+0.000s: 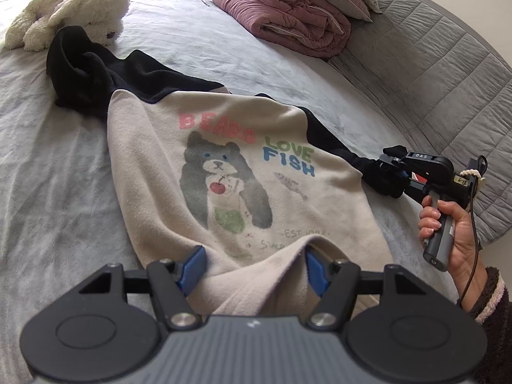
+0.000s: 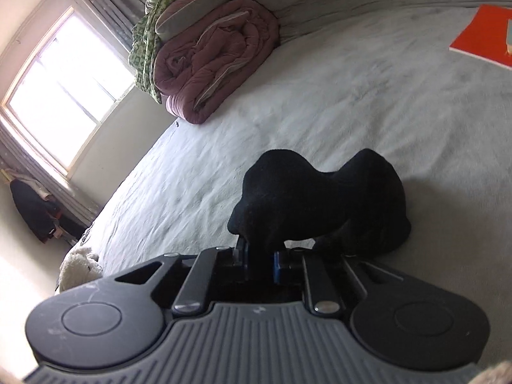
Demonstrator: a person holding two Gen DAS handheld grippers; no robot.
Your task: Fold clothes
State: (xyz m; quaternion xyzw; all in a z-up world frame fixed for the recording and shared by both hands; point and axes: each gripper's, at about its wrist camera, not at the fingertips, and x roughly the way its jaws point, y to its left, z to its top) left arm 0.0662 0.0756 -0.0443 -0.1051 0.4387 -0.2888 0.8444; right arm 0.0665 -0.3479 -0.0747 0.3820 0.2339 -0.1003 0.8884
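Observation:
A beige sweatshirt (image 1: pixel 224 147) with a grey bear print and black sleeves lies face up on the bed. My left gripper (image 1: pixel 254 265) stands open at its bottom hem, a raised ridge of beige cloth between the wide-apart blue fingers (image 1: pixel 192 268). The far black sleeve (image 1: pixel 80 70) lies bunched at the upper left. To the right, a hand holds my right gripper (image 1: pixel 388 163), shut on the end of the other black sleeve (image 2: pixel 320 198). In the right wrist view that sleeve bulges above the closed right gripper (image 2: pixel 259 256).
A white plush toy (image 1: pixel 67 12) lies at the far left by the bunched sleeve. A folded pink quilt (image 1: pixel 297 19) with pillows sits at the back. A grey padded border (image 1: pixel 432 73) runs along the right. An orange book (image 2: pixel 483 35) lies on the sheet.

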